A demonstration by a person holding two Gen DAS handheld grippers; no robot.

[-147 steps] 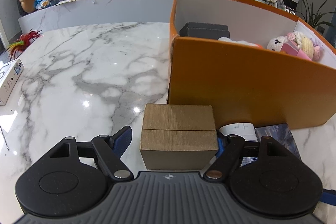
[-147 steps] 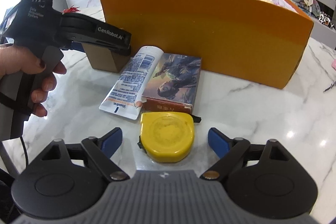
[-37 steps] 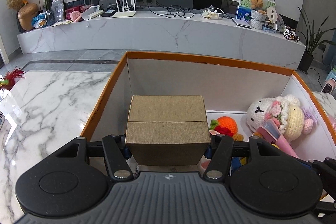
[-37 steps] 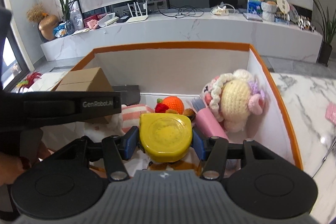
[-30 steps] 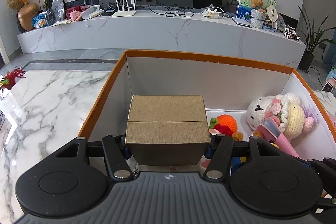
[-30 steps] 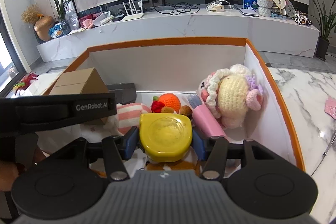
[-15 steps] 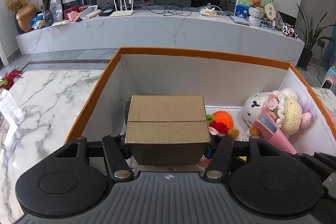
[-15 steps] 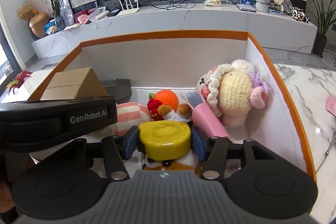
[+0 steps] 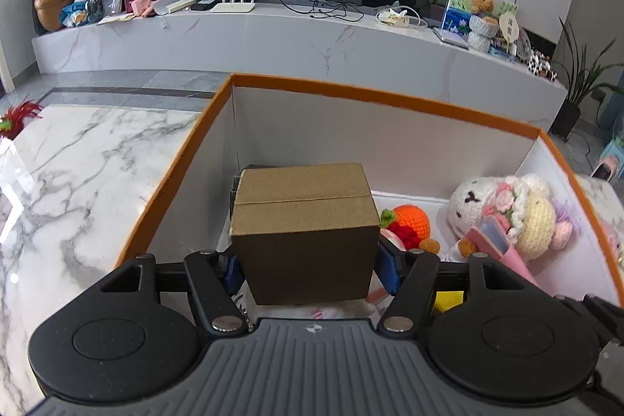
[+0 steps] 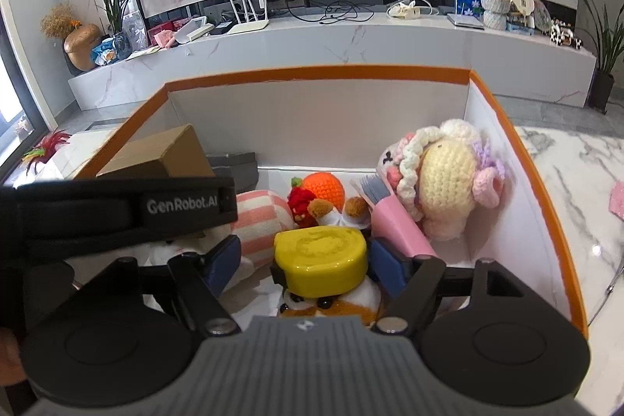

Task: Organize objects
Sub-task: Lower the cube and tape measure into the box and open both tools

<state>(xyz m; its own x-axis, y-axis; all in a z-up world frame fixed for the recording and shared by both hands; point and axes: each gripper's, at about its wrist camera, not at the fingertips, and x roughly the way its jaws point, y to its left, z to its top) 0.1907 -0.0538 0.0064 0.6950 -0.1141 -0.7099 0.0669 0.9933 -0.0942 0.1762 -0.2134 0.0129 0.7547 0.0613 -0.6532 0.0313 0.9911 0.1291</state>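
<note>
Hovering over the orange storage box (image 9: 183, 166), both grippers point down into its white interior, and the fingers of both have just been opening. The left gripper (image 9: 310, 266) has the brown cardboard box (image 9: 304, 225) between its blue fingers (image 9: 388, 269); a slim gap shows on either side, so the pads no longer press on it, and the box sits tilted a little at the left end of the storage box, in front of a dark grey case (image 10: 234, 162). The right gripper (image 10: 306, 266) stands open around the yellow tape measure (image 10: 319, 260), with clear space between the tape measure and the left finger (image 10: 222, 260) and a narrow one at the right; the tape measure lies tipped on top of a brown and white plush toy (image 10: 331, 303) near the front of the storage box. Around it lie a pink striped plush (image 10: 261, 217), a crocheted orange with a red piece (image 10: 319, 188), a pink comb case (image 10: 394, 225) and a cream crocheted doll (image 10: 444, 174) leaning against the right wall. The left gripper's black body crosses the left side of the right wrist view, with its lettering readable. The storage box stands on a white marble surface (image 9: 85, 158), and a long marble shelf with a router and cables runs behind it
</note>
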